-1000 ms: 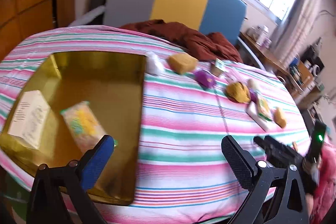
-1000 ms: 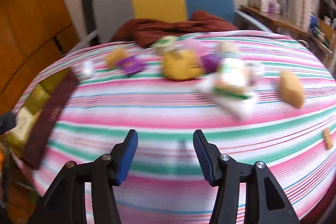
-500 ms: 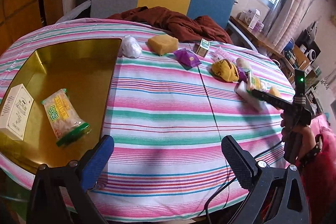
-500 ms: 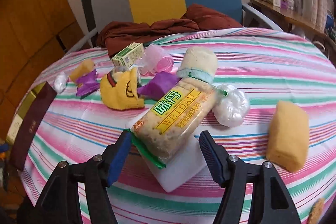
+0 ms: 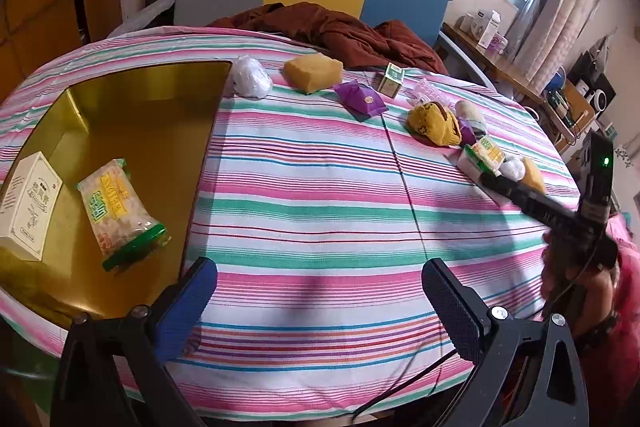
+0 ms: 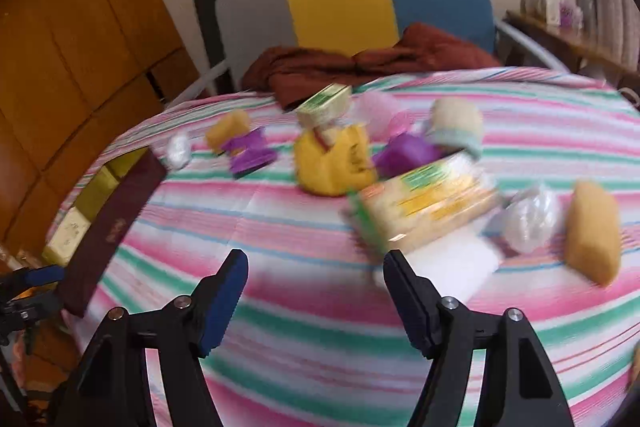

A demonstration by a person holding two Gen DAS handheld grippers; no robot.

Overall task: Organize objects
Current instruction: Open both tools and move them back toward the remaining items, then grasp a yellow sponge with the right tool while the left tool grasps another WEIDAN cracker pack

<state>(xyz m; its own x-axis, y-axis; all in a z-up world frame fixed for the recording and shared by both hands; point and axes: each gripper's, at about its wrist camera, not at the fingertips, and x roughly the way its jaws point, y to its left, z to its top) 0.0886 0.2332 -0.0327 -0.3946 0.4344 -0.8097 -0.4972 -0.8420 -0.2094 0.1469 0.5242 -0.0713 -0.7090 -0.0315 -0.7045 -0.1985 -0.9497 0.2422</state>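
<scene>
Retreating right claw (image 6: 314, 291) (biscuits blurred).

Green "WEIDAN" lettering on the biscuit packet (image 5: 120, 211) in the gold tray (image 5: 160, 115), white box (image 5: 28, 207) print unreadable, other labels blurred

I count two cracker packs (image 5: 120, 211) (image 5: 487, 154), two yellow sponges (image 5: 314, 71) (image 5: 533, 174), two purple packets (image 5: 362, 99) (image 6: 408, 151), one gold tray (image 5: 160, 115).
</scene>
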